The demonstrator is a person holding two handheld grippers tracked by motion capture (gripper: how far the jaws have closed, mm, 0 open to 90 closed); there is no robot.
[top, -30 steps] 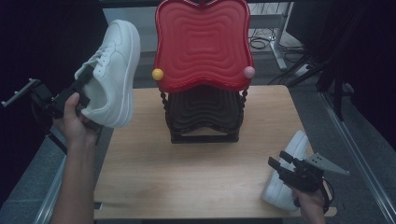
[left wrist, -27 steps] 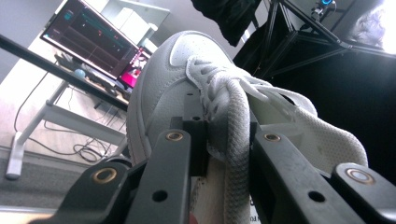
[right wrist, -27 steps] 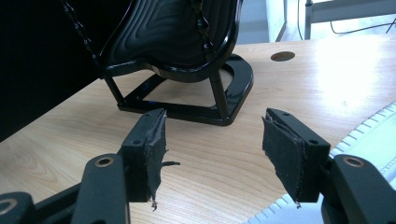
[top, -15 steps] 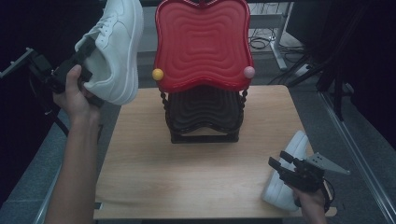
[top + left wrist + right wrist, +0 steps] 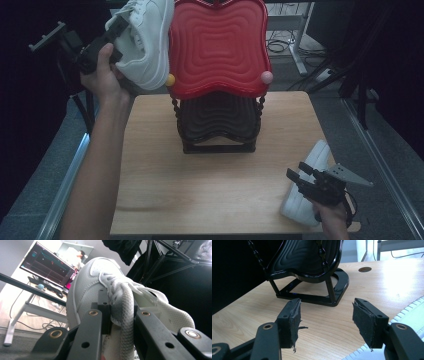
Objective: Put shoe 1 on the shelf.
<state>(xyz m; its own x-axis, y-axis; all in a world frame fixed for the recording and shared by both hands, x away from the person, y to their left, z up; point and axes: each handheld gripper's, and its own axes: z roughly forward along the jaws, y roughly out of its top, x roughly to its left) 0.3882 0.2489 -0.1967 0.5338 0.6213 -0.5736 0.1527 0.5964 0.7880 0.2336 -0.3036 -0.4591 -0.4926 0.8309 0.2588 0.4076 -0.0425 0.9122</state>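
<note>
In the left gripper [image 5: 116, 31]: white shoe [image 5: 147, 42], clamped.

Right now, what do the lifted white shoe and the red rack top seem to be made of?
The white shoe looks like smooth, matte leather or imitation, with a woven lace between the fingers. The red top tier looks like glossy moulded plastic: wavy ridges that catch light.

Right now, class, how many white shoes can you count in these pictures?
2. One white shoe is held up by the left gripper, beside the red tray; the other shoe lies at the table's near right edge, by the right gripper.
</note>
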